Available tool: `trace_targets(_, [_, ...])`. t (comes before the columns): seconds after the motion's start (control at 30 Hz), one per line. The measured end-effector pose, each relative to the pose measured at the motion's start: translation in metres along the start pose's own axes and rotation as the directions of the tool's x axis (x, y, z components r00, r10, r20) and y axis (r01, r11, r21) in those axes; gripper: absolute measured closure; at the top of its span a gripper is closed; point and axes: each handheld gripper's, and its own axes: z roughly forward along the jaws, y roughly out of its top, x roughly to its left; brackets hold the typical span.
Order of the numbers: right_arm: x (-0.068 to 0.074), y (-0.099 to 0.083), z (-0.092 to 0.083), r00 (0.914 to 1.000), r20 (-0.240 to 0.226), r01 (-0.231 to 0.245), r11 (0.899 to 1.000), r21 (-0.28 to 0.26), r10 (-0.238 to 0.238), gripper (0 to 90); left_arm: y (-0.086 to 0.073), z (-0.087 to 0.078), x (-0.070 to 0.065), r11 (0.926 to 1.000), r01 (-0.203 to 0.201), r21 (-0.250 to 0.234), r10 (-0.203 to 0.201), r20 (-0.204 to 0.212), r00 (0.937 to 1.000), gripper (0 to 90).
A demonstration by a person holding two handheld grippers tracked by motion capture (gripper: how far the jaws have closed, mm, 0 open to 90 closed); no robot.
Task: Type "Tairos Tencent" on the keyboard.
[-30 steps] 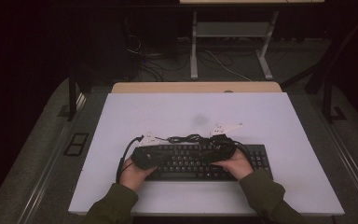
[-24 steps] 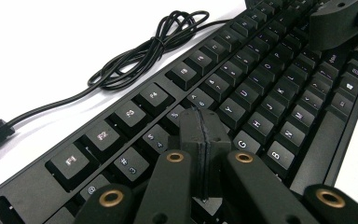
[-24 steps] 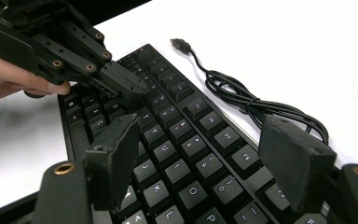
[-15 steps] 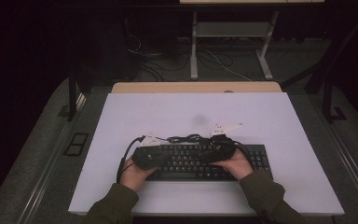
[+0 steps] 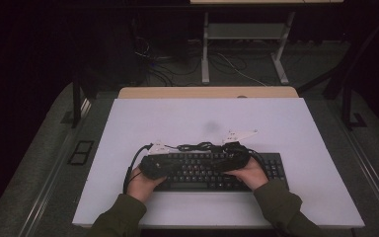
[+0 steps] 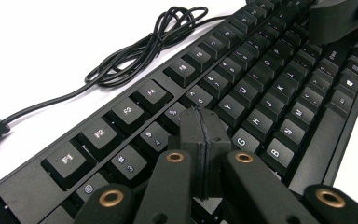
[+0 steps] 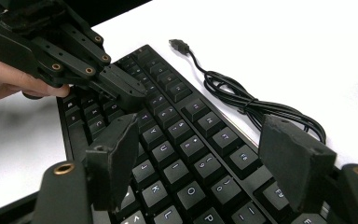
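While I hover over the black keyboard (image 5: 212, 170) | left gripper (image 6: 204, 128) jaws pressed together above the number row | right gripper (image 7: 205, 161) jaws apart, empty | coiled cable (image 7: 251, 105) beside.

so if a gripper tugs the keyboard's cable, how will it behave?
Probably floppy: the cable lies in loose tangled loops on the white table, so it would likely uncoil rather than move as one piece. Thin and round, it may slip between flat pads. Once taut, a pull might drag the keyboard, which looks rigid and flat.
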Motion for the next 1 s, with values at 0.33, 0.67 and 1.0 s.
trace_targets(0.33, [0.000,0.000,-0.001,1.0000,0.001,-0.001,1.000,-0.001,0.001,28.3,0.002,-0.005,0.000,0.9997,0.001,-0.024,-0.001,-0.001,1.0000,88.4])
trace_targets(0.67, [0.000,0.000,-0.002,1.0000,-0.001,-0.003,1.000,-0.003,0.003,30.7,0.001,-0.009,0.000,0.9984,0.007,-0.056,-0.007,-0.001,1.0000,69.0])
trace_targets(1.0, [0.000,0.000,-0.004,0.9999,-0.015,0.006,1.000,0.011,-0.006,43.3,-0.002,-0.014,0.002,0.9966,0.005,-0.082,-0.005,-0.010,0.9999,44.0])
